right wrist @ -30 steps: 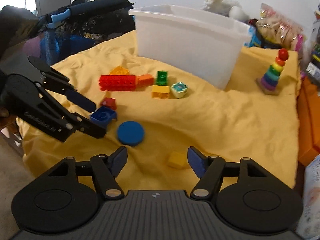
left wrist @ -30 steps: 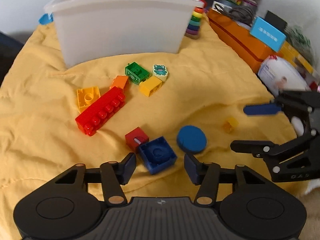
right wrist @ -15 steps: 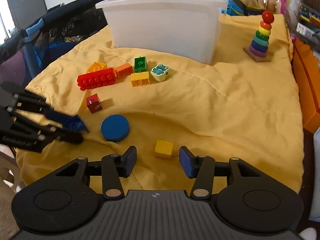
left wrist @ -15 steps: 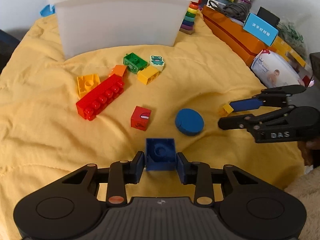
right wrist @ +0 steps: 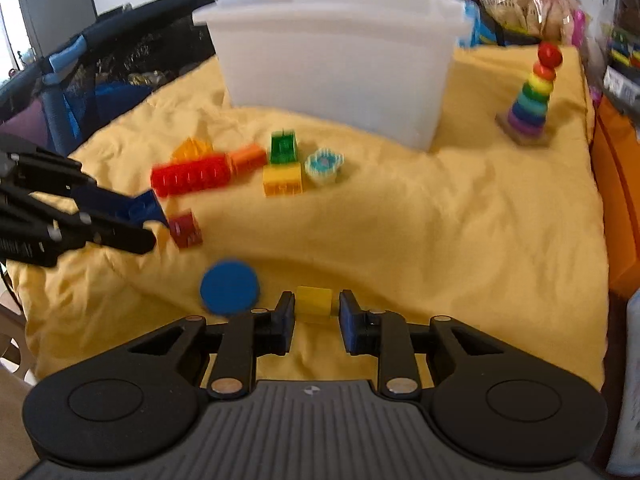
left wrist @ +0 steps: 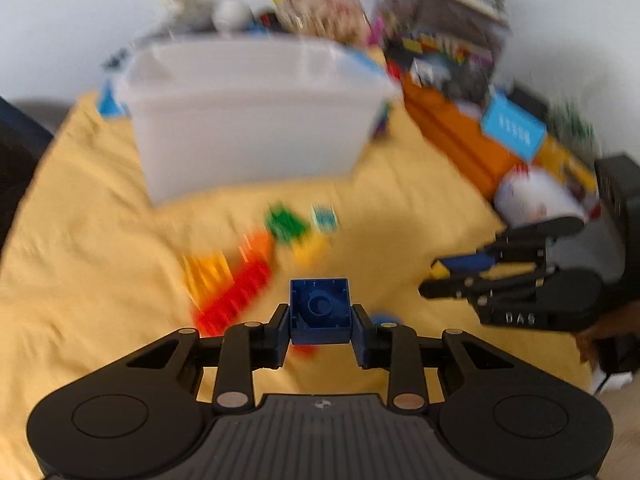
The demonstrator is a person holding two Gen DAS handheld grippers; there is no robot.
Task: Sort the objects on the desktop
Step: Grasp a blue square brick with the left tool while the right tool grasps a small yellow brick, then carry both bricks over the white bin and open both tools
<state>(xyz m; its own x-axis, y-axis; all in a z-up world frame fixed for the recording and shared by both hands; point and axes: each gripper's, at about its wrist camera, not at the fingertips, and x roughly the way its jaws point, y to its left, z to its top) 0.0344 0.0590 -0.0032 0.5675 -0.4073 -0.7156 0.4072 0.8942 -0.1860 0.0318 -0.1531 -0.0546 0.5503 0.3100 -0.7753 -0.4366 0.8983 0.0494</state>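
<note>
- At far left in the right wrist view, the left tongs hang above the yellow cloth, clenched on the blue block; the left wrist view shows that block pinched between both pads, hollow side facing the camera.
- Just beside those tongs lies a dark red cube, with the red long brick, an orange brick and a yellow piece behind it.
- Near the front edge sits the blue disc.
- Right of the disc, the right tongs flank the yellow cube; slim gaps show on both sides, so they are not gripping it. In the left wrist view whether they touch it cannot be told.
- Mid-cloth lie a green brick, a yellow brick and a frog eraser.
- Behind them stands the white bin.
- At far right stands the ring stacker.
</note>
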